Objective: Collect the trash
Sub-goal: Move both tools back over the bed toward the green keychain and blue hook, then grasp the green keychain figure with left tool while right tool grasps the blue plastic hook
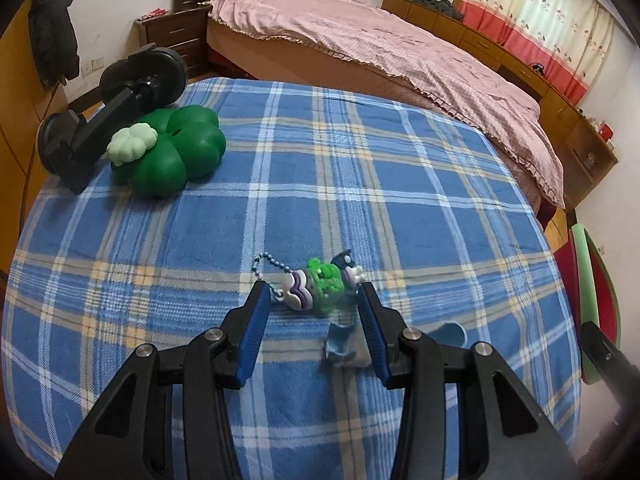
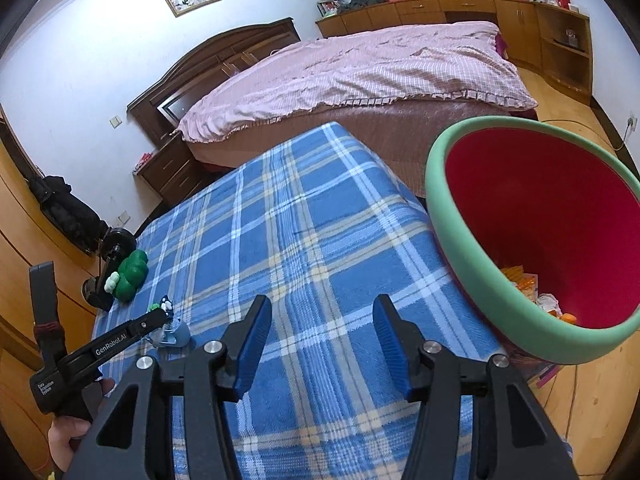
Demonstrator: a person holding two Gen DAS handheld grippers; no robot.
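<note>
Bedroom, blue plaid desk (image 1: 320,168) beside pink bed (image 1: 400,52). Keychain toy (image 1: 320,286) lies on cloth near front edge, small blue piece (image 1: 340,344) just beside it. Your left gripper (image 1: 312,308) hovers over both, fingers apart, nothing pinched. Your right gripper (image 2: 322,328) also fingers apart, empty. Red bin (image 2: 452,216) at desk's right edge, wrappers inside.

L gripper (image 1: 312,300) angled down, jaws apart, R gripper (image 2: 322,320) angled down, jaws apart, empty
</note>
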